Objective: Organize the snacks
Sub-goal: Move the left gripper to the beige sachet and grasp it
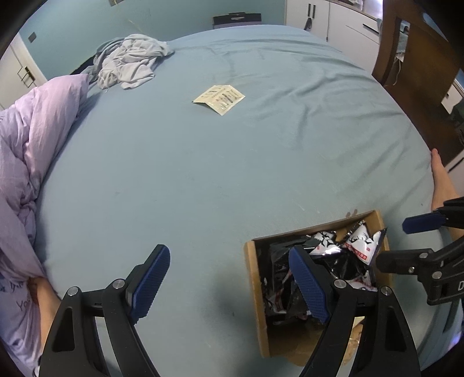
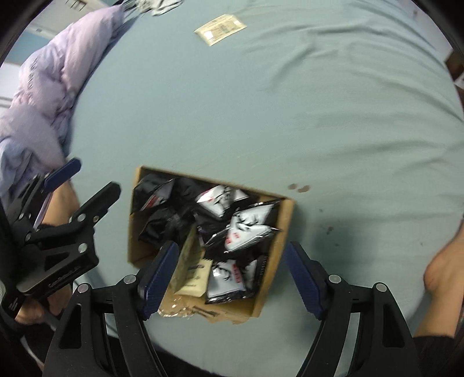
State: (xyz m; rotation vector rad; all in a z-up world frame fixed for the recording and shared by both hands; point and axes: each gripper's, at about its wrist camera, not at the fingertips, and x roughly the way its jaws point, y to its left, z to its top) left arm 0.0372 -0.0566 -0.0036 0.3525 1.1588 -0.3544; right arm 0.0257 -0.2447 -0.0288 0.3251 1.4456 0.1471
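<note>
An open cardboard box lies on the blue bed sheet, filled with several black and white snack packets and a beige packet. It also shows in the left wrist view. One beige snack packet lies alone far up the bed, also seen in the right wrist view. My left gripper is open and empty, its right finger over the box's left part. My right gripper is open and empty, just above the box's near end.
A lilac duvet is bunched along the left side. Grey clothes lie at the far left of the bed. A wooden bed frame stands at the right. A bare foot rests on the sheet at the right.
</note>
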